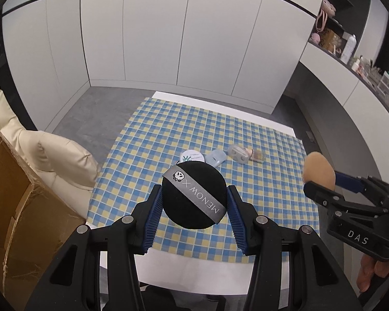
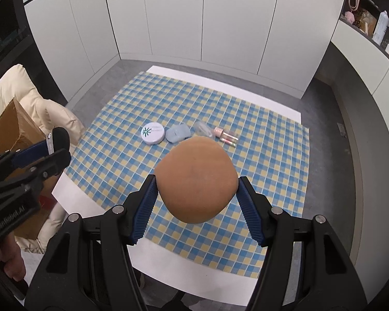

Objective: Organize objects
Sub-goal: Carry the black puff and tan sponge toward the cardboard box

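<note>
My left gripper (image 1: 194, 190) is shut on a round black powder puff (image 1: 194, 181) with a grey ribbon, held above the checked cloth (image 1: 259, 194). My right gripper (image 2: 196, 181) is shut on a tan makeup sponge (image 2: 195, 178), also lifted off the table. Each gripper shows in the other's view: the right one with the sponge (image 1: 319, 171) at the right edge, the left one with the puff (image 2: 61, 136) at the left edge. On the cloth lie a white round compact (image 2: 153, 133), a pale blue case (image 2: 178, 133), a clear case (image 2: 203, 128) and a small pink bottle (image 2: 225, 135).
The blue and yellow checked cloth covers a white table (image 2: 96, 202). A cream cushioned chair (image 1: 46, 150) holding a cardboard box (image 1: 15, 202) stands at the left. White cabinet doors (image 1: 168, 39) close off the back, and cluttered shelves (image 1: 345, 46) run along the right.
</note>
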Demonstrator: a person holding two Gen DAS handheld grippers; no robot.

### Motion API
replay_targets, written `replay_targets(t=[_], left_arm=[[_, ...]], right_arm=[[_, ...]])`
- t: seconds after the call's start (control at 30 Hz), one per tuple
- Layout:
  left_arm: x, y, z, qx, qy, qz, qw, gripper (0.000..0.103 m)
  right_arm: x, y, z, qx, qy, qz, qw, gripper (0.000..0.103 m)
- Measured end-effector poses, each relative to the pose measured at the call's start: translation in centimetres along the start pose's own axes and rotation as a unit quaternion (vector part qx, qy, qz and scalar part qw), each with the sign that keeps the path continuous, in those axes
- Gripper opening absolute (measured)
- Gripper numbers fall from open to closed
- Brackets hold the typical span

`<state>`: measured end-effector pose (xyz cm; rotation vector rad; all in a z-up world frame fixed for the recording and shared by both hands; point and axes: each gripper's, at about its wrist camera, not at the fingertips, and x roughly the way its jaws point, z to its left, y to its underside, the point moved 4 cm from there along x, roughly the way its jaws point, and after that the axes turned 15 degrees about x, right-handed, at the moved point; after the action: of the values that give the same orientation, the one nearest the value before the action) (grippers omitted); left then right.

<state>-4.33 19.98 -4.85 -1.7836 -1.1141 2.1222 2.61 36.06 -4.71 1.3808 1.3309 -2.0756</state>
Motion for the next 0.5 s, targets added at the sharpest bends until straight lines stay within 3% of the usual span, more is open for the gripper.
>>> replay_targets(t=[0.5], left_arm=[[-1.0, -0.8, 0.1, 0.0, -0.007, -0.018, 0.9998, 0.049]], right_arm=[[0.6, -0.1, 0.1, 0.0, 0.003, 0.002, 1.0, 0.065]])
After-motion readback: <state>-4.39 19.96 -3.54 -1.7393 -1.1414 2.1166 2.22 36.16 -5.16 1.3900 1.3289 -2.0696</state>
